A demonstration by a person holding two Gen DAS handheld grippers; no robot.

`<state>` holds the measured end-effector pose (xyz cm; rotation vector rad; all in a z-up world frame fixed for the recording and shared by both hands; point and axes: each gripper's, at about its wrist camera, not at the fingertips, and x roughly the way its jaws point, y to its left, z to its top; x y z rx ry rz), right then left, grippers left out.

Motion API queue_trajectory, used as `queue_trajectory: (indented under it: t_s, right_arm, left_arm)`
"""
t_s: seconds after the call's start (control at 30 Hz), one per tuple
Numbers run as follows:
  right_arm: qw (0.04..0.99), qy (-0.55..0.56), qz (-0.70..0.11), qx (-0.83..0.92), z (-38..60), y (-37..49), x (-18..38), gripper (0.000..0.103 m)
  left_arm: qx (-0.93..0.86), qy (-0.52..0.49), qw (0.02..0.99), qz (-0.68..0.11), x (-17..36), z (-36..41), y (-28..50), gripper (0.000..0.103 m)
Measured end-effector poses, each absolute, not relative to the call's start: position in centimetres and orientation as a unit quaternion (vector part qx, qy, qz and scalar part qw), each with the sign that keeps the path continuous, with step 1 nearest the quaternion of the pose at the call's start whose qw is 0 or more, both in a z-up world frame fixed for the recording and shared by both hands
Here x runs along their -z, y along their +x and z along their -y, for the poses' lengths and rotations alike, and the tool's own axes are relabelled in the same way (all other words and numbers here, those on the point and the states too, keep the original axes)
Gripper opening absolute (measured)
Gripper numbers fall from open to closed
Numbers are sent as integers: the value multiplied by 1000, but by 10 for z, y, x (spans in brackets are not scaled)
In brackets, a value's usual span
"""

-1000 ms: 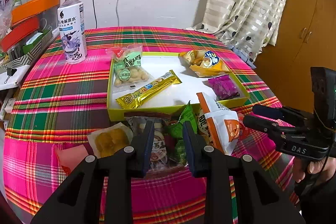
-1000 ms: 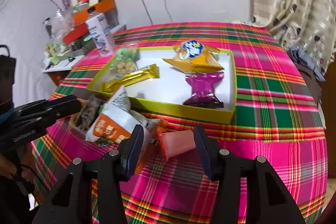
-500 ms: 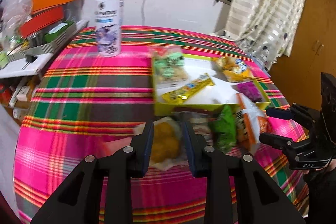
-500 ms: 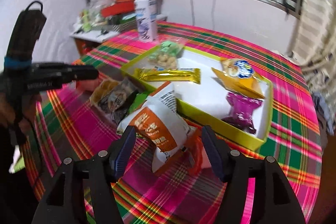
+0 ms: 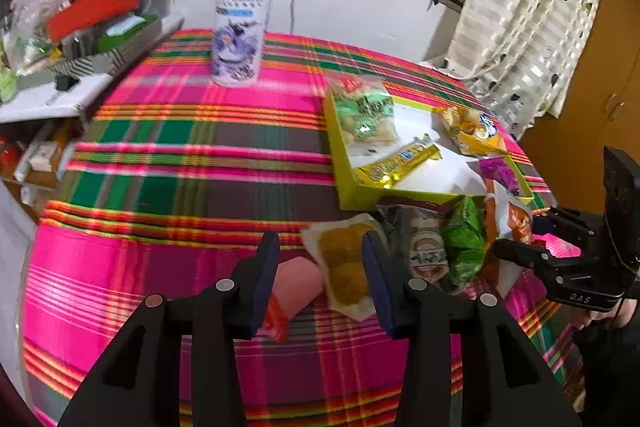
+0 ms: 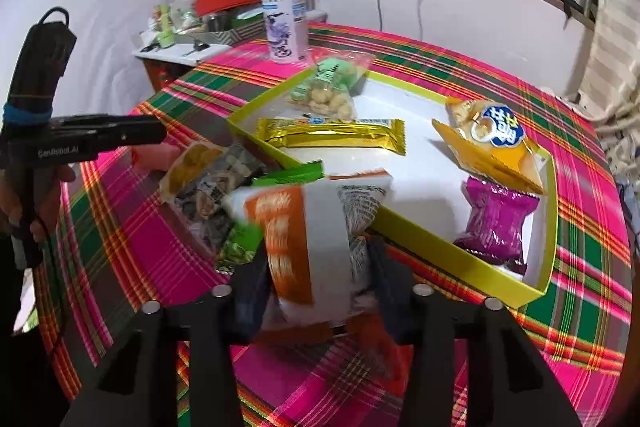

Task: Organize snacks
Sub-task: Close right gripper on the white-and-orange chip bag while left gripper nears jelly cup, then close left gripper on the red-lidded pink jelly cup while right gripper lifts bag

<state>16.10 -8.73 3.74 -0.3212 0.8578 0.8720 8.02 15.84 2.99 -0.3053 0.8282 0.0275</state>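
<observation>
Right view, nearest: closing the right gripper [image 6: 316,279] on the orange bag [image 6: 304,227], about a third open, pads seemingly against both its sides. Stands upright there at the tray's [image 6: 440,247] near wall, not yet inside. Under it, a red packet [image 6: 372,339] on the cloth [image 6: 580,307].

Left view, nearest: opening the left gripper [image 5: 320,267], moderately wide, gripping nothing. Between its fingers, flat on the cloth: a pink packet [image 5: 298,283] and a yellow packet [image 5: 346,267], neither pressed by the pads as far as can be seen.

Just beyond, against the tray's outer wall: a grey pack [image 5: 424,247] and a green pack [image 5: 464,239], overlapping in a heap with the orange bag.

Farther, inside the tray: a nut bag [image 6: 328,87] at the far corner, a gold bar [image 6: 332,133] lying crosswise, a blue-badged pack [image 6: 492,143], a purple pack [image 6: 496,219] at the right end. Plenty of bare white floor between them.

Farthest: a bottle [image 6: 284,15] upright on the cloth behind the tray, well apart from the snacks.

Judging progress: roughly four in, six out, so under halfway. Left to do: carrying the orange bag over the wall, then clearing the pink, yellow, grey, green and red ones. Cannot tell whether the bottle counts.
</observation>
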Motion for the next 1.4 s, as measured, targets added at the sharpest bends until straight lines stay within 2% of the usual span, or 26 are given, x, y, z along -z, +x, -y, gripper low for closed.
queue_trajectory:
  t_s: [0.2, 0.47, 0.53, 0.73, 1.33, 1.37, 1.4]
  right_arm:
    - [812, -146, -402, -398, 91, 153, -37, 39]
    - [815, -141, -402, -392, 93, 150, -39, 39]
    - [816, -139, -402, -393, 94, 148, -39, 39]
    - [817, -138, -396, -396, 93, 143, -43, 39]
    - [816, -134, -404, -390, 96, 138, -40, 39]
    - [816, -134, -404, -390, 96, 138, -40, 39]
    - [817, -133, -404, -390, 96, 139, -40, 39]
  left_arm:
    - [-2, -150, 900, -408, -23, -147, 86, 45]
    - [-35, -165, 903, -395, -28, -169, 76, 46]
    - [-37, -161, 906, -391, -30, -173, 70, 53]
    - [-38, -152, 913, -377, -35, -182, 46, 58]
    - [-3, -111, 900, -422, 1, -169, 60, 59]
    - [-5, -113, 900, -421, 1, -169, 60, 59]
    - [-9, -114, 900, -420, 1, -168, 59, 53]
